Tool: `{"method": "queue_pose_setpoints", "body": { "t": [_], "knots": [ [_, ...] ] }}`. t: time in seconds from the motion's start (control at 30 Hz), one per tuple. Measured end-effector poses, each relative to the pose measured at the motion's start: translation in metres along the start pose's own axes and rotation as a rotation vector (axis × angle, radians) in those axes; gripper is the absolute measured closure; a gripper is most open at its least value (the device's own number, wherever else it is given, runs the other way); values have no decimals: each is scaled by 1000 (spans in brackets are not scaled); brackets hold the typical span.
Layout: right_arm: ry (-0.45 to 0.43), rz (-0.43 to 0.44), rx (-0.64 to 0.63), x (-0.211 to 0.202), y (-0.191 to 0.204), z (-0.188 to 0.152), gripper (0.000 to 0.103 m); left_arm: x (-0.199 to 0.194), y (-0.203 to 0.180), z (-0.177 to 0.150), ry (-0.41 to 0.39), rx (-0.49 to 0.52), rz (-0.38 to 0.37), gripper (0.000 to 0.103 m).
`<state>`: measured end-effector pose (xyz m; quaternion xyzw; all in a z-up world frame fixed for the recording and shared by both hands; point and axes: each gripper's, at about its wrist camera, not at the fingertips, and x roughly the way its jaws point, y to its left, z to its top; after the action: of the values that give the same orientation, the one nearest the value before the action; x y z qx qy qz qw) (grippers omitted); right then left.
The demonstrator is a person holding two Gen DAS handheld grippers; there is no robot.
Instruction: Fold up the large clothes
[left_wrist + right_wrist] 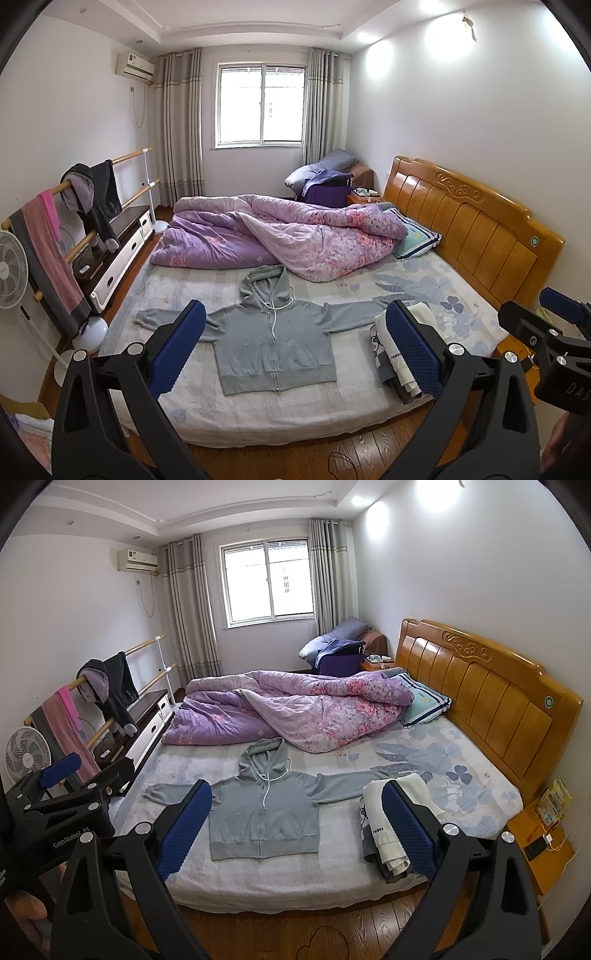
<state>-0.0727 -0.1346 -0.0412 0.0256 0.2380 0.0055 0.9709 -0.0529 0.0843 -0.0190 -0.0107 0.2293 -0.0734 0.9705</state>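
A grey zip hoodie (275, 343) lies flat on the bed, front up, sleeves spread out, hood toward the far side; it also shows in the right wrist view (264, 819). My left gripper (295, 350) is open and empty, held back above the bed's near edge. My right gripper (295, 827) is open and empty too, beside it to the right. Each gripper shows at the edge of the other's view, the right one (554, 332) and the left one (62, 786).
A stack of folded clothes (384, 834) sits right of the hoodie. A purple quilt (288, 709) is heaped on the bed's far half. The wooden headboard (480, 690) is at right, a nightstand (543, 845) beside it. A clothes rail (74, 206) and fan (11, 269) stand left.
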Motion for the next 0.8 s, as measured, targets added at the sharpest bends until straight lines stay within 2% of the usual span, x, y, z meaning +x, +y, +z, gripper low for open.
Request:
{"method": "queue_pose_setpoints", "body": {
  "t": [0.8],
  "knots": [
    [6, 6, -7, 4, 7, 4, 13, 1, 6, 3, 4, -1, -3, 5]
  ]
}}
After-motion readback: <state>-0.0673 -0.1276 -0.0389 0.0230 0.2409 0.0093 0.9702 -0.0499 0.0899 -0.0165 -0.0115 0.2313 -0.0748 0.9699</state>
